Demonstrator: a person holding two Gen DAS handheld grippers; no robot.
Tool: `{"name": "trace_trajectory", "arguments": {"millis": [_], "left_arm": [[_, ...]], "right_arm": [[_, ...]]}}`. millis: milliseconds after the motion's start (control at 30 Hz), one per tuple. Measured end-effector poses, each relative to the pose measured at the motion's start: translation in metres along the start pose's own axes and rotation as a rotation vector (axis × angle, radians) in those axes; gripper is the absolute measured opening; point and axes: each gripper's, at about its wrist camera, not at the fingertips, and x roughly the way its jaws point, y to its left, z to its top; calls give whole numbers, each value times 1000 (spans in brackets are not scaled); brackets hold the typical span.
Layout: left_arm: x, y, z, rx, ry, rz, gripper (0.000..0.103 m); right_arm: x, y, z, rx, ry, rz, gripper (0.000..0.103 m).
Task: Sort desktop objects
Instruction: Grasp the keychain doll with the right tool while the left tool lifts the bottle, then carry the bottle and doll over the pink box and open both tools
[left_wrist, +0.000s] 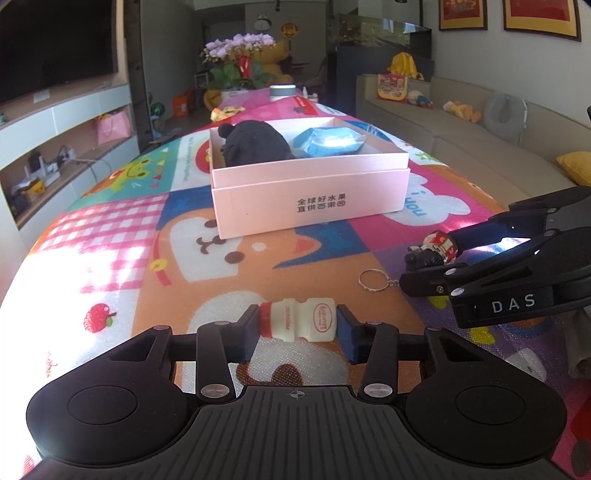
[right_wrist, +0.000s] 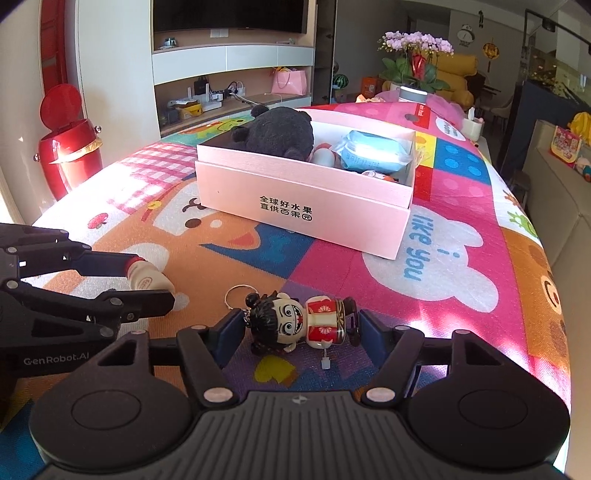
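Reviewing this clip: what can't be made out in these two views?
- Pink box: in the left wrist view its front wall and the black plush hide the floor.
- Small items beside the blue pack: right wrist view, mostly covered, unidentifiable.
- Figurine keychain: left wrist view, largely hidden by the right gripper.
- Bottle label: too small to read.

Beyond the table stand purple orchids (right_wrist: 415, 40), a dark television (right_wrist: 229, 14) (switched off) and a red bin (right_wrist: 70, 144).

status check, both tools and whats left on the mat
Left tool shut on small yogurt bottle. Right tool straddling doll keychain, pads not yet pressing. Pink box ahead, open path.
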Motion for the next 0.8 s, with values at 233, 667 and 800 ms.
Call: {"name": "trace_trajectory", "arguments": {"millis": [233, 667, 800], "left_arm": [[-21, -6, 9, 32, -47, 11, 48], [-54, -22, 81, 133, -227, 64, 48], [-39, -22, 112, 157, -264, 111, 48]], "right_arm": [[-38, -11, 10, 26, -13, 47, 67], [-126, -13, 84, -25, -181, 52, 67], [-143, -19, 118, -26, -251, 51, 67]]}}
